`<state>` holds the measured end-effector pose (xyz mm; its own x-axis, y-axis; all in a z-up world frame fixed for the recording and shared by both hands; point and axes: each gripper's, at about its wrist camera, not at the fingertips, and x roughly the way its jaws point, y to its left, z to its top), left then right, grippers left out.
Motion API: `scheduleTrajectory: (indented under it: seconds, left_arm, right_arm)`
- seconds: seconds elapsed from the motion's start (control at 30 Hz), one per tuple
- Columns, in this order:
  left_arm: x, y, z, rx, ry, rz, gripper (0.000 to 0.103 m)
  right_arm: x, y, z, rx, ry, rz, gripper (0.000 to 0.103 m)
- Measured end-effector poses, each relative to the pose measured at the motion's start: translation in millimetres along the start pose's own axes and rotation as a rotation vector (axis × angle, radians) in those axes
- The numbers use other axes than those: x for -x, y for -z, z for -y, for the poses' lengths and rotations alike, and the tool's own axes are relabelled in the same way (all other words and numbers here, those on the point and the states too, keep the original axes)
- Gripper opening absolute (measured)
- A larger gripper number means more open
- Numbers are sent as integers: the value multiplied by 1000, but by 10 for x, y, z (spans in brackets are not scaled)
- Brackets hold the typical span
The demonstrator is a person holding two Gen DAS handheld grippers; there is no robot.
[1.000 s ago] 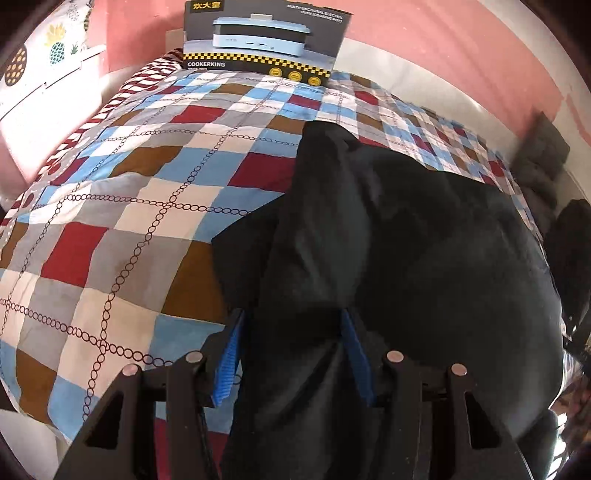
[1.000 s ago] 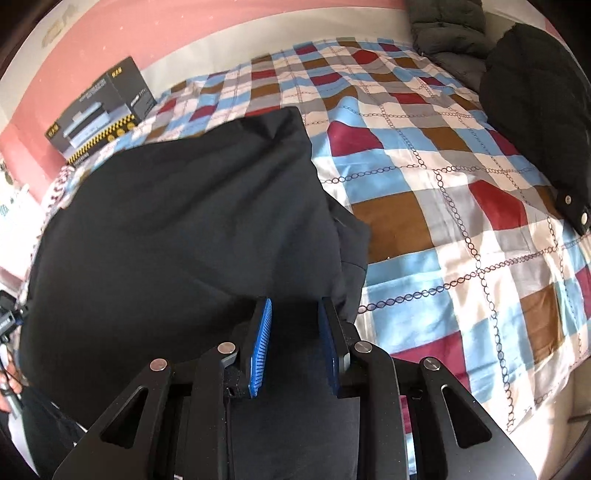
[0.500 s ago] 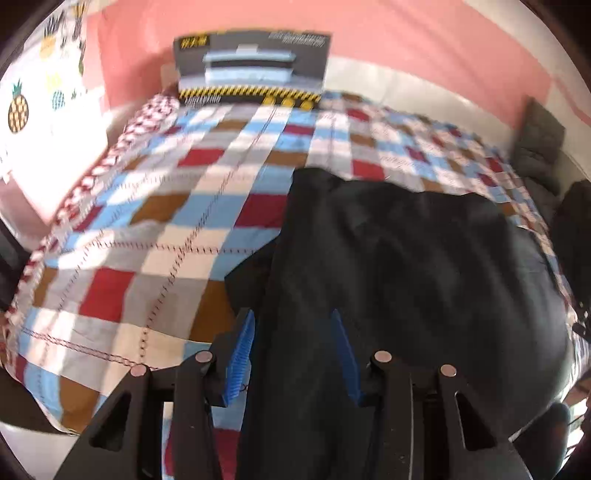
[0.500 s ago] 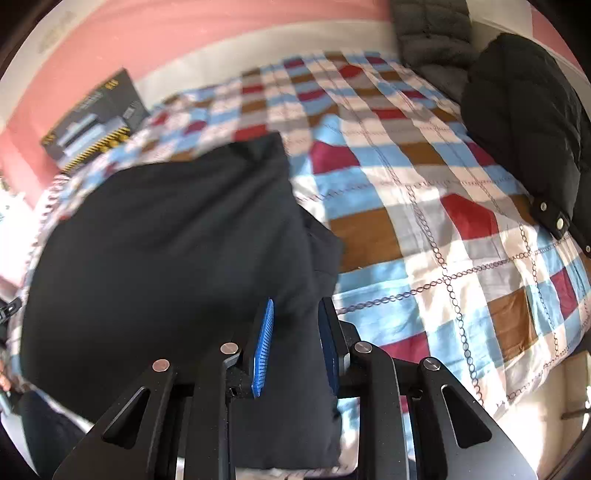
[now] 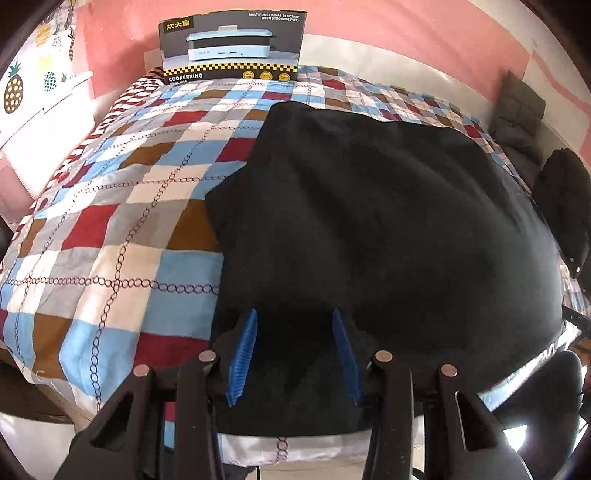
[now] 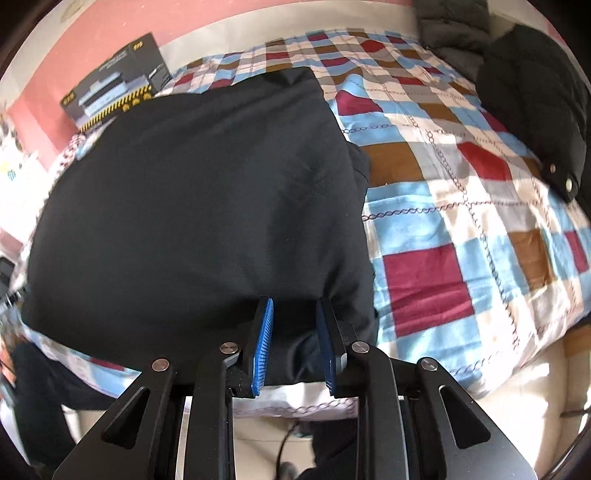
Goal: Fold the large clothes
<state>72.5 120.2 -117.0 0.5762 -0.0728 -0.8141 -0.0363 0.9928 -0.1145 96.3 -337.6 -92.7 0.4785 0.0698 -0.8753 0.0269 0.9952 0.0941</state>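
Observation:
A large black garment (image 5: pixel 369 203) lies spread over the checked quilt (image 5: pixel 110 229), its near hem hanging at the bed's front edge. My left gripper (image 5: pixel 294 314) sits at the garment's near left corner, with a bunch of black cloth filling the space between its blue pads. In the right wrist view the same garment (image 6: pixel 184 203) fills the left half. My right gripper (image 6: pixel 295 301) is at its near right corner, jaws closing on a gathered fold, with creases running into the pads. A folded-under sleeve edge (image 6: pixel 360 166) sticks out on the right side.
A dark appliance box (image 5: pixel 231 48) stands at the head of the bed against the pink wall. A black puffer jacket (image 6: pixel 535 110) and a grey one (image 6: pixel 450 26) lie at the far right of the quilt (image 6: pixel 461 229). Floor shows below the near bed edge.
Both grippers have drawn back toward the bed's near edge, dragging the garment with them. It now lies flatter and wider. The left jaws stand narrower than a second ago.

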Motion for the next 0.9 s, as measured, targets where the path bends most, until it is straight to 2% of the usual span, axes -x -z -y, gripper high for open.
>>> scheduleTrajectory:
  seconds: [0.1, 0.17, 0.23, 0.33, 0.43, 0.53, 0.6, 0.67, 0.73, 0.9]
  left_arm:
    - [10, -78, -35, 38, -9, -14, 44]
    - [106, -164, -19, 52, -8, -16, 42]
    - [224, -331, 37, 39, 35, 26, 42]
    - [251, -679, 219, -35, 50, 107, 42]
    - [-47, -1058, 290, -36, 85, 112, 43]
    - [-549, -1316, 205, -7, 38, 51, 43]
    - [-872, -1370, 59, 33, 20, 14, 42]
    - [-1005, -1370, -48, 65, 45, 14, 42]
    - [-1031, -1356, -48, 66, 43, 15, 42]
    - [-948, -1360, 14, 25, 18, 19, 42]
  right_arm:
    - [0, -31, 21, -28, 6, -8, 23]
    - [139, -112, 7, -53, 19, 7, 23]
    - [262, -208, 2, -62, -9, 51, 26]
    - [273, -508, -60, -51, -70, 98, 26]
    - [98, -874, -212, -13, -109, 120, 26]
    - [-243, -1157, -297, 39, -98, 105, 26]
    - [-577, -1298, -154, 8, -63, 56, 26]
    - [-768, -1360, 45, -42, -83, 52, 22]
    - [-816, -1377, 104, -61, -75, 54, 21]
    - [-703, -1378, 12, -15, -21, 72, 23]
